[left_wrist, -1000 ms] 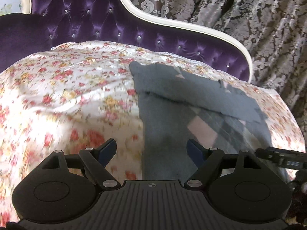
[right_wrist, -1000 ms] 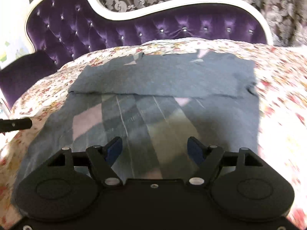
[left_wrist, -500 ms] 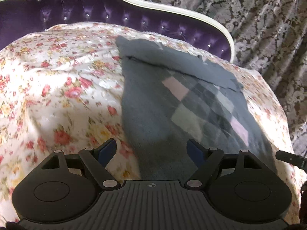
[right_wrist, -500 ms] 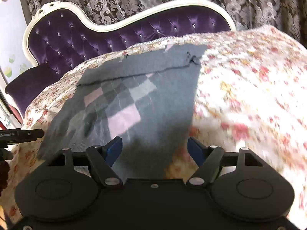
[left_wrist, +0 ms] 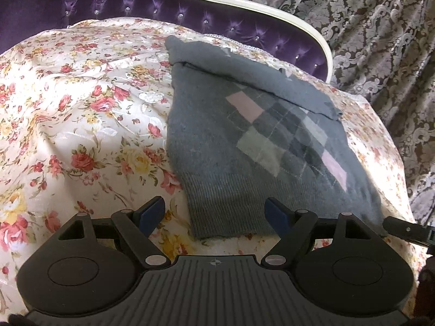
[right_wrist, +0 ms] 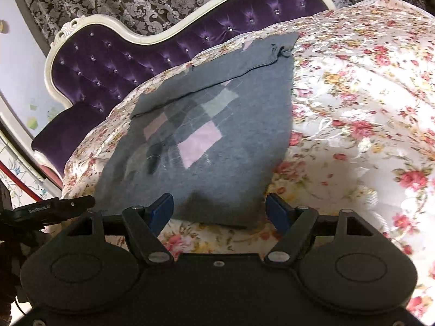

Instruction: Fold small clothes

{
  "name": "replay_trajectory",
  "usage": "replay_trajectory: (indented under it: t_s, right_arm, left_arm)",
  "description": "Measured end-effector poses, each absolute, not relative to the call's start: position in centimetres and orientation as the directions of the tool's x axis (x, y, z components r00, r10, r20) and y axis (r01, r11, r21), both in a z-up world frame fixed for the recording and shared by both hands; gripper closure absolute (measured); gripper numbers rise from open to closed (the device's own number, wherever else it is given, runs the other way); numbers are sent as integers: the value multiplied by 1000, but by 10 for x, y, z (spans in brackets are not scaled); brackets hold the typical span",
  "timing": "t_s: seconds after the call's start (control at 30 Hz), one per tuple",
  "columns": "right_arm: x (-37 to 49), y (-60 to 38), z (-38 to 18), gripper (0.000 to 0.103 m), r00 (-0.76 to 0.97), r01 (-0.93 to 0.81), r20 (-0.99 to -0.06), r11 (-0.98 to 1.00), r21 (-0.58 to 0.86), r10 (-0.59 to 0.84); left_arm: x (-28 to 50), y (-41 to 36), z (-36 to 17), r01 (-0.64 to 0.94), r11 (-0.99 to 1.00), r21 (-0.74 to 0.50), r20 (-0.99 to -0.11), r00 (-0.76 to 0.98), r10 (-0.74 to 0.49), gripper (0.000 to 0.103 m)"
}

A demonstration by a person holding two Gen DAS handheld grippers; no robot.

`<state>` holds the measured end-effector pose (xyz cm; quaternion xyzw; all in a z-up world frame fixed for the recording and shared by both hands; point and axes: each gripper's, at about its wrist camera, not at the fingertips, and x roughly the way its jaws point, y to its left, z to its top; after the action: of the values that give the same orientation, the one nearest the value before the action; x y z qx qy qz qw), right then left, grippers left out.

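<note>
- We are holding the left gripper [left_wrist: 214, 212] over the near left corner of the grey argyle sweater [left_wrist: 244, 146]; its jaws are standing wide apart, with the ribbed hem lying between them but not pinched.
- We are holding the right gripper [right_wrist: 218, 210] over the near right corner of the same hem; its jaws are likewise standing apart, clamped on nothing.
- We are judging this pairing, one gripper to each near corner, to be the stance for taking the hem at both ends and carrying it toward the far edge.
- The sweater is lying flat on the floral bedspread [left_wrist: 81, 114], its hem toward us and its far part already folded over: a plain grey band [left_wrist: 244, 73] is crossing the garment above the diamond pattern, probably sleeves or shoulders turned in.
- One far corner of that band [right_wrist: 282, 50] is looking bunched; we are expecting it to need smoothing.
- The bedspread is glossy and gently creased, so the knit may be sliding on it when pulled.
- Beyond the bed, a tufted purple headboard [right_wrist: 114, 62] with a cream frame is curving across the far side, and a damask curtain [left_wrist: 380, 40] is hanging behind it.
</note>
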<state>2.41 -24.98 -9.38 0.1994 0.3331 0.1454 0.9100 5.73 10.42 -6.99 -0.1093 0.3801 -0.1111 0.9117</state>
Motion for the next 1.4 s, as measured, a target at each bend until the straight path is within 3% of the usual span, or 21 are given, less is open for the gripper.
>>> replay_trajectory:
  t_s: [0.37,0.43,0.6,0.73,0.8,0.87,0.9,1.07,1.4]
  right_arm:
    - [30,-242,-96,24,734,-154,-535,869,469,419]
    - [30,-242,-96,24,734,-156,-533,868,472,422]
    - [30,-243,-97,28,735,-151,-531,865,479,422]
    - [32,-246,-97,42,734,-138,-534,862,488,419]
    - [34,-245,-99,56,727,-134,-547,866,481,416]
    - [36,-243,-99,80,722,-133,-561,877,462,405]
    - [37,-242,-99,88,717,-137,-564,877,461,409]
    - [35,-250,-92,91,734,-124,-515,833,539,442]
    - [63,-274,-31,92,829,-194,-318,770,608,461]
  left_arm:
    - [66,99,-73,181,910,-372,-640,660,-393,27]
    - [64,100,-74,188,904,-383,-632,661,-405,39]
    - [65,108,-76,175,892,-418,-619,664,-420,53]
    - [65,113,-78,162,884,-439,-611,667,-426,60]
    - [66,113,-78,163,883,-441,-609,668,-428,62]
    - [68,112,-78,161,885,-436,-614,666,-424,78]
    - [70,113,-79,152,884,-443,-619,661,-424,97]
    - [70,122,-77,109,840,-531,-577,680,-453,97]
    - [102,123,2,243,825,-510,-384,794,-472,98]
